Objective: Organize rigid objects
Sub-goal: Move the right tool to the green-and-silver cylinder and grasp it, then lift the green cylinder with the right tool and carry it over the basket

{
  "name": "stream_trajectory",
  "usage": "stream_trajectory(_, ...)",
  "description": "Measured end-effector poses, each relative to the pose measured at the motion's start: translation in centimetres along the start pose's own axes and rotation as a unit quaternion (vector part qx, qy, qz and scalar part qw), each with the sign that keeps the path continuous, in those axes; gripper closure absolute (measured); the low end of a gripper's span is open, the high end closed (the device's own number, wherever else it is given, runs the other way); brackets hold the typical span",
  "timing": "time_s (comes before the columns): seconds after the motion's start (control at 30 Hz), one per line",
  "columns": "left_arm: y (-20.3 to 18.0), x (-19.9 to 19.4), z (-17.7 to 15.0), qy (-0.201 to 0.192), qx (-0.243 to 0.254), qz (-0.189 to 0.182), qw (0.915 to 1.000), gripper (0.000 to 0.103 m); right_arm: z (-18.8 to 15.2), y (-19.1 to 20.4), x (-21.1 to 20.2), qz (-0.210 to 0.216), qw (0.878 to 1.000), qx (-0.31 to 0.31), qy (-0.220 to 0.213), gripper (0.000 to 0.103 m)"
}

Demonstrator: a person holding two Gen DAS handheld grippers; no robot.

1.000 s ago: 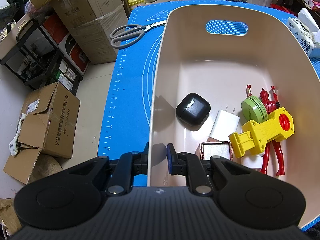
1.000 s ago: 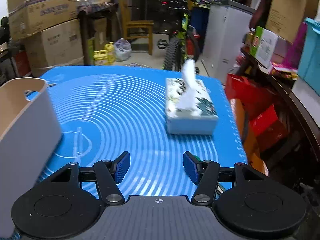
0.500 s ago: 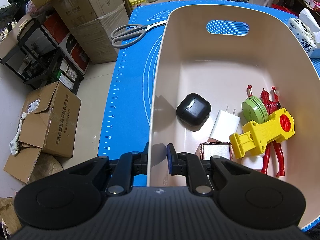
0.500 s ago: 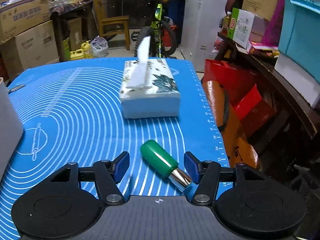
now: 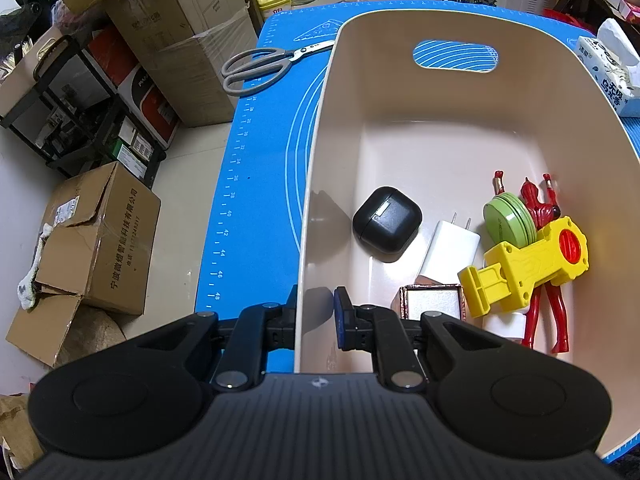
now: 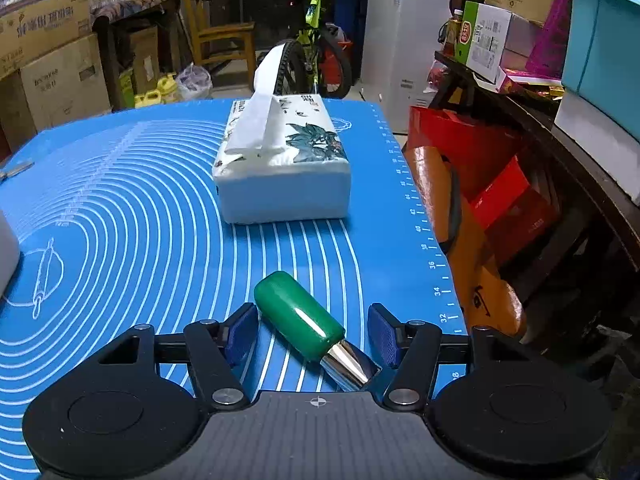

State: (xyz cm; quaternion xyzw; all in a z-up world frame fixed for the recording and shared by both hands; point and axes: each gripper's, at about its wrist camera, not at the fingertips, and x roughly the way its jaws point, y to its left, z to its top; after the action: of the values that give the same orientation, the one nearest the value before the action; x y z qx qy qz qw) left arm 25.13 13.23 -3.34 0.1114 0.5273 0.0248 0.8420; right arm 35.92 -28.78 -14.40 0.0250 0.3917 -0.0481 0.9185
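Left gripper (image 5: 316, 312) pinching the near wall of the beige bin (image 5: 320, 184), 1 finger inside and 1 outside; the bin holds a black earbud case (image 5: 387, 219), white charger (image 5: 450, 250), green tin (image 5: 508, 220), yellow toy (image 5: 524, 268) and red figure (image 5: 540, 208). Right gripper (image 6: 313, 334) spread, its pads flanking without touching a green-handled tool (image 6: 300, 316) lying on the blue mat (image 6: 140, 200), on the near side of the tissue box (image 6: 284, 168). Scissors (image 5: 260, 66) lie on the mat just outside the bin's far-left corner.

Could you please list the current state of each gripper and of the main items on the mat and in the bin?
left gripper: shut on the bin wall.
right gripper: open, astride the green-handled tool, pads apart from it.
green-handled tool: lying flat on the mat.
scissors: closed, outside the bin.
black case: lid shut, in the bin.
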Motion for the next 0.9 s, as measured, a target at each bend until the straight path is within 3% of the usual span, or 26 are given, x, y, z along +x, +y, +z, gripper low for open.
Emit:
stream_trajectory(0.07,0.0,0.0,0.0,0.0,0.0,0.001,1.0,0.085,-0.1,-0.3,0.1,0.004,1.0,0.007,-0.003,0.036)
stream_trajectory(0.17,0.0,0.0,0.0,0.0,0.0,0.001,1.0,0.085,-0.2,-0.3,0.0,0.003,1.0,0.007,-0.005,0.047)
stream_trajectory(0.3,0.0,0.0,0.1,0.0,0.001,0.001,1.0,0.085,-0.1,-0.3,-0.2,0.003,1.0,0.005,-0.006,0.068)
stream_trajectory(0.9,-0.1,0.0,0.1,0.0,0.001,0.001,1.0,0.085,0.5,2.1,-2.7,-0.034,0.999,-0.025,-0.007,0.069)
